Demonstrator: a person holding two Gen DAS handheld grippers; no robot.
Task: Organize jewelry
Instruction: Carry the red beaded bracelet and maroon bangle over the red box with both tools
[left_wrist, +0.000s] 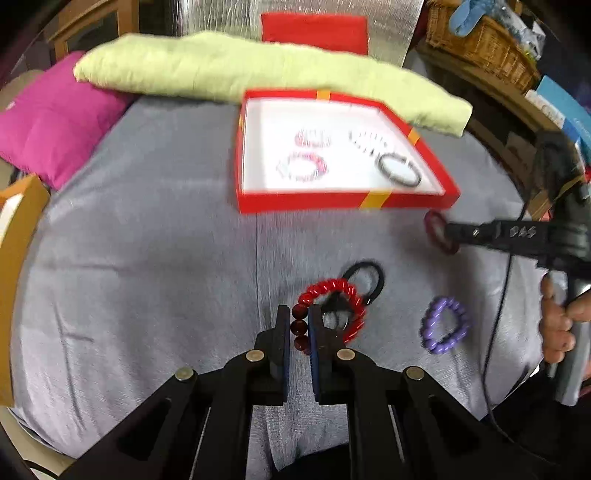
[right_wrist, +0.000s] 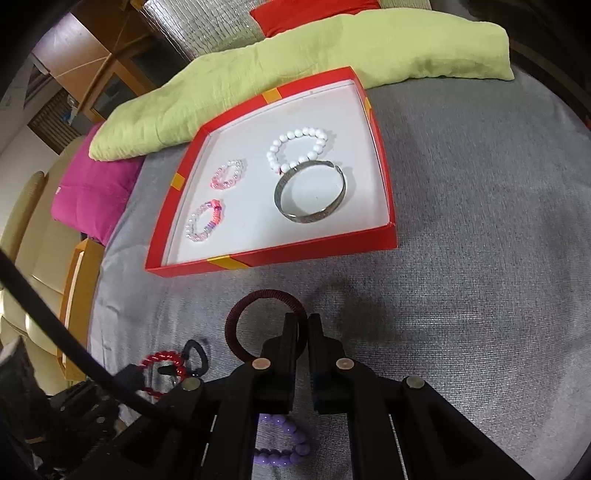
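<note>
My left gripper (left_wrist: 299, 314) is shut on a dark red bead bracelet (left_wrist: 299, 328), held just above the grey cloth. Behind it lie a red spiral hair tie (left_wrist: 332, 287) and a black hair tie (left_wrist: 365, 275). A purple bead bracelet (left_wrist: 445, 325) lies to their right. My right gripper (right_wrist: 303, 320) is shut on a maroon ring hair tie (right_wrist: 258, 295), in front of the red box (right_wrist: 273, 256). On the box's white floor lie a white bead bracelet (right_wrist: 299, 146), a metal bangle (right_wrist: 312, 216) and two pinkish bead bracelets (right_wrist: 229, 175).
A light green cushion (left_wrist: 221, 70) lies behind the box, and a magenta pillow (left_wrist: 55, 122) is at the far left. A wicker basket (left_wrist: 484, 44) sits on shelves at the right. A hand (left_wrist: 557, 325) holds the right gripper's handle. A black cable (right_wrist: 55, 332) crosses the lower left.
</note>
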